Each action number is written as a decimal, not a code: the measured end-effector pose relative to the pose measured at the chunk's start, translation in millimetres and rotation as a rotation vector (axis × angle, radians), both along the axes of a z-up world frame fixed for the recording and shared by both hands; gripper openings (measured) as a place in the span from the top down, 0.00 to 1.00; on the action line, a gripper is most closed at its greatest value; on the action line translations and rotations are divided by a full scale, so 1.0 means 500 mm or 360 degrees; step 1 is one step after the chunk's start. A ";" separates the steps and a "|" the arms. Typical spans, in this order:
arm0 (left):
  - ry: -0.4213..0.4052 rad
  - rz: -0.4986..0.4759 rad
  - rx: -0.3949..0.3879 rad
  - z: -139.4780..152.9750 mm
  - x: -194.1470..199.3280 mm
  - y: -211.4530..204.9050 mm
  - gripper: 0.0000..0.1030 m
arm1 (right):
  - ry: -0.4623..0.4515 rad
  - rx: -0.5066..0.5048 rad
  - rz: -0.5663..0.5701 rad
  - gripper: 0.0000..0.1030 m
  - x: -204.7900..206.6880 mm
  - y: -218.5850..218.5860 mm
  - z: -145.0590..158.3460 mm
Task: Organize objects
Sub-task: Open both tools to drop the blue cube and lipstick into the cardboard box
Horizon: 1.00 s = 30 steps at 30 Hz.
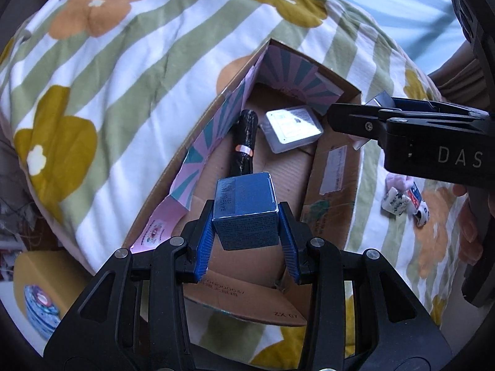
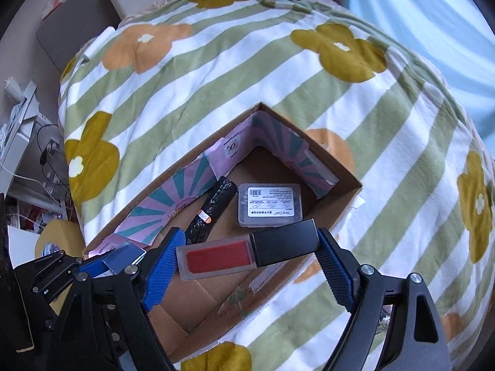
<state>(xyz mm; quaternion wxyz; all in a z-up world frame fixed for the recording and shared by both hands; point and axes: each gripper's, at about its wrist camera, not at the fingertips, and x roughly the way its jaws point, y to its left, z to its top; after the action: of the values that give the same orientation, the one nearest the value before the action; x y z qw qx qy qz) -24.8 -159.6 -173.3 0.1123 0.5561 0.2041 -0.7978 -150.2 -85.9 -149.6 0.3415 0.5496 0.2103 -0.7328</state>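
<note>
left gripper (image 1: 246, 216) pinches a small blue cardboard box (image 1: 246, 208) at lower centre; right gripper (image 2: 247, 255) pinches a red lip-gloss tube with black cap (image 2: 247, 252) above the open brown cardboard box (image 2: 346, 190).

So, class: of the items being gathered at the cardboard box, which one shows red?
The lip gloss tube in the right claw: red body, black cap. The left claw holds a blue box.
</note>
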 end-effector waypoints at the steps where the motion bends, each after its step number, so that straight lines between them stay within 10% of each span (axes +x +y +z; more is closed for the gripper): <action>1: -0.0017 0.0006 0.0007 -0.014 -0.006 -0.001 0.65 | -0.0033 0.0016 0.0019 0.21 -0.003 -0.008 -0.020; 20: -0.0130 0.0187 0.0093 -0.101 -0.027 -0.030 0.63 | -0.0236 0.0094 0.0106 0.20 -0.035 -0.045 -0.146; 21: -0.0134 0.0195 0.0101 -0.100 -0.028 -0.031 0.60 | -0.0246 0.0086 0.0095 0.20 -0.037 -0.043 -0.147; 24: -0.0090 0.0169 0.0131 -0.092 -0.029 -0.028 0.00 | -0.0232 0.0079 0.0038 0.08 -0.039 -0.037 -0.148; 30: -0.0093 0.0140 0.0075 -0.081 -0.039 -0.012 0.00 | -0.0239 0.0017 0.0038 0.01 -0.038 -0.029 -0.134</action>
<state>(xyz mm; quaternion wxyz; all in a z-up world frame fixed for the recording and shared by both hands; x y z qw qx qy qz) -44.4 -165.6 -214.0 0.1400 0.5721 0.2438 -0.7705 -169.4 -100.4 -216.5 0.3620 0.6024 0.1945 -0.6843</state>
